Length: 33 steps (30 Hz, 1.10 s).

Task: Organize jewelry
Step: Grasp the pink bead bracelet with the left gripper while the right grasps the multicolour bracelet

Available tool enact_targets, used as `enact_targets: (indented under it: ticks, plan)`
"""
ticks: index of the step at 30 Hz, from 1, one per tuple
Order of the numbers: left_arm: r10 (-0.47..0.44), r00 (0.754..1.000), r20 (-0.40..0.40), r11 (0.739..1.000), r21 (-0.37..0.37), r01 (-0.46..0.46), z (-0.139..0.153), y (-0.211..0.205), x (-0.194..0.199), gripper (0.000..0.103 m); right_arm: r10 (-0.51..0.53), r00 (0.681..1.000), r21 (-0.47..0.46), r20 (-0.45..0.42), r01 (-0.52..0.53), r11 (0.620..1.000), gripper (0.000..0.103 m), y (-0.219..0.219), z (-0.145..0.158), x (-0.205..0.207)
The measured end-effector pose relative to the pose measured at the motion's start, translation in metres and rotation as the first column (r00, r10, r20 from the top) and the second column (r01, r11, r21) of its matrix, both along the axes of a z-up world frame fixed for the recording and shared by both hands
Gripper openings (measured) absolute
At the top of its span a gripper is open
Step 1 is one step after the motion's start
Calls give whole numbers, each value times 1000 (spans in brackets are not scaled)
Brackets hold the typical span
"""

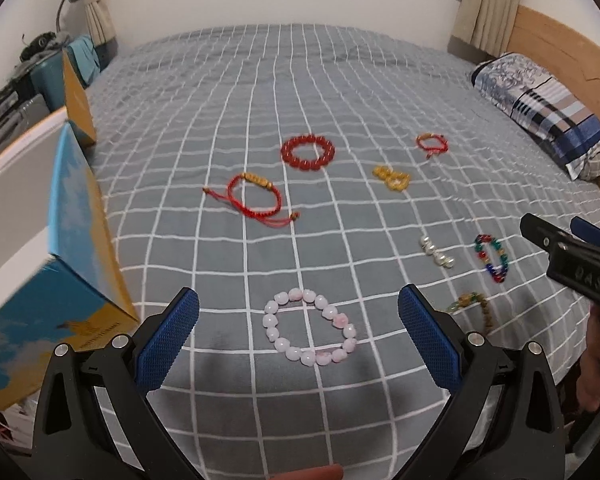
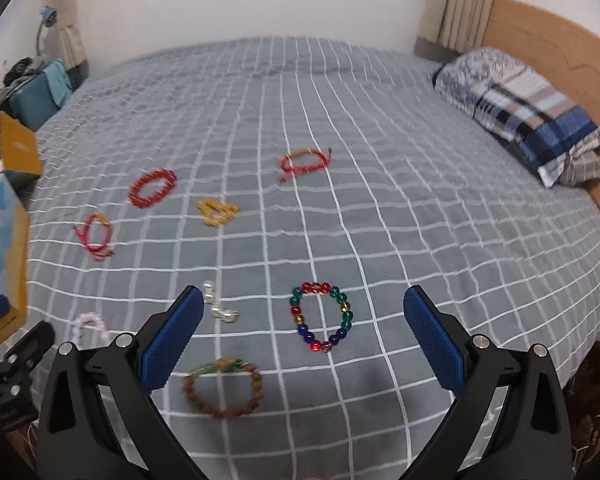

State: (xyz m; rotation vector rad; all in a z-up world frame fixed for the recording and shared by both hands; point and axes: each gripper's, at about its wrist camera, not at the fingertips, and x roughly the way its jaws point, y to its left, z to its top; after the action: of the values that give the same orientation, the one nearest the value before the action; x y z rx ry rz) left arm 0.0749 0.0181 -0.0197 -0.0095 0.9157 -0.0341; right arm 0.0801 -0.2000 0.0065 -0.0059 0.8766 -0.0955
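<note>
The left gripper [image 1: 299, 320] is hovering with jaws apart, the pink bead bracelet [image 1: 310, 332] lying between them; it is probably light and slippery, so pinching across one side of the ring seems best. The right gripper [image 2: 303, 324] is also standing apart.

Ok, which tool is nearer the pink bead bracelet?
Left. The left tool is open, framing the pink bead bracelet. The right tool is off to its right, over the multicolored bracelet.

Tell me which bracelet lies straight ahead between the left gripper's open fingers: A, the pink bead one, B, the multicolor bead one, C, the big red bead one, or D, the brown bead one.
A: the left wrist view shows the pink bracelet on the bed framed by the left gripper.
</note>
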Motion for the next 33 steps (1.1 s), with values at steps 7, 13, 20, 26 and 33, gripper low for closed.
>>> enact_targets:
  ticks: [7, 13, 20, 26, 33]
  plan:
    - [-13, 997, -70, 998, -55, 9, -42, 4, 18, 97, -5, 997, 20, -80, 7, 1000, 96, -16, -43, 26]
    - [-25, 994, -104, 998, -58, 19, -62, -3, 26, 97, -11, 991, 56, -135, 19, 998, 96, -27, -70, 39]
    - [-22, 991, -134, 999, -41, 16, -79, -5, 34, 97, -7, 985, 84, -175, 21, 996, 86, -31, -86, 49]
    - [-18, 990, -137, 1000, -23, 15, -82, -4, 33, 90, -12, 978, 102, -211, 34, 994, 78, -32, -93, 52]
    - [-28, 989, -146, 999, -45, 21, -77, 0, 27, 50, 8, 977, 124, -214, 20, 992, 47, -29, -93, 50]
